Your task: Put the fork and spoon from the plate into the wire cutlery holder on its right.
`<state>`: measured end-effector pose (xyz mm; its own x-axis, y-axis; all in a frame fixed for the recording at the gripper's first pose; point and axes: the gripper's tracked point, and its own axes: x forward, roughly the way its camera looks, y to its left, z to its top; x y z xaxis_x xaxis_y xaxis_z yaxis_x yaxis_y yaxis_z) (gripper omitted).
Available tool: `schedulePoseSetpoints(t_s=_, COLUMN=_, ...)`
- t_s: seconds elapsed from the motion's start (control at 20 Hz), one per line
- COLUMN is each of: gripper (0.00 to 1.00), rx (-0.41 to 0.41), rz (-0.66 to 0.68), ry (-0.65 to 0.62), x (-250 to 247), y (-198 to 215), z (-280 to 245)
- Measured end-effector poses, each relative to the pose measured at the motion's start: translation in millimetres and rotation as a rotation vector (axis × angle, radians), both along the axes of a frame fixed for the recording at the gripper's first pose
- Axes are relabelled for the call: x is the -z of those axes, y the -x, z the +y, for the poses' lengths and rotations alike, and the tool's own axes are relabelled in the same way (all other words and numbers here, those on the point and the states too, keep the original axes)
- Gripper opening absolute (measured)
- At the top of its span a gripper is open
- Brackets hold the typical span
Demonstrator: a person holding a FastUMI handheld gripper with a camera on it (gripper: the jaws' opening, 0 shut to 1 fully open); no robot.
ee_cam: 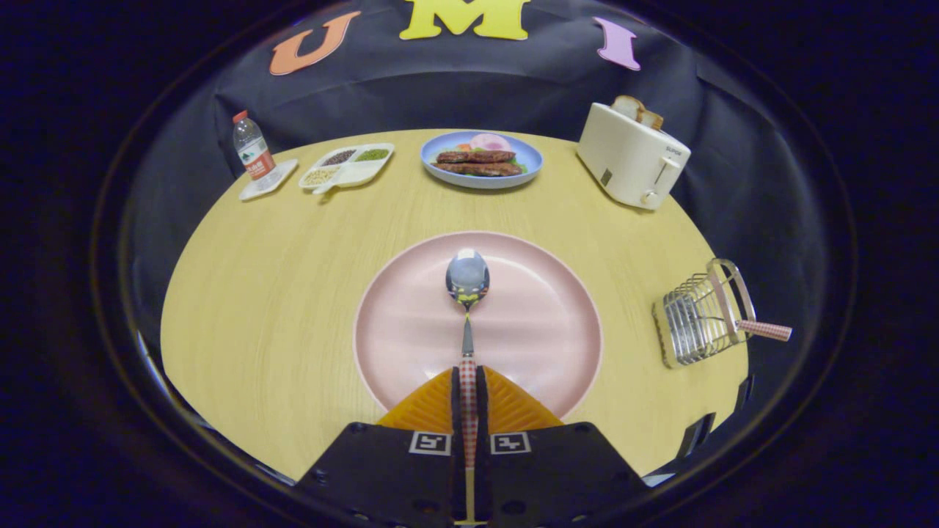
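A spoon (467, 279) with a shiny bowl and a red-checked handle points straight ahead over the pink plate (543, 323). My gripper (468, 381) is shut on the spoon's handle, both fingers pressing its sides. To the right of the plate stands the wire cutlery holder (697, 317). A red-checked handle (763, 330) sticks out of it to the right, probably the fork's.
Round wooden table (279, 279). At its far side stand a water bottle (251, 150), a divided tray of grains (346, 167), a blue plate of food (480, 159) and a cream toaster (632, 155) with toast. The table's edge runs close behind the wire holder.
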<state>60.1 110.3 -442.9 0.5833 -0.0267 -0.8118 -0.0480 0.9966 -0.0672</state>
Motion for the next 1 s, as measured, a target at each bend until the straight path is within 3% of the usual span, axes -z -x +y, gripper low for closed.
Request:
schedulePoseSetpoints(t_s=0.75, gripper=0.05, rx=0.028, rz=0.024, ry=-0.025, x=-106, y=29, z=-119)
schedulePoseSetpoints(t_s=1.0, gripper=0.05, rx=-0.006, rz=0.045, ry=0.013, x=-132, y=25, z=-165)
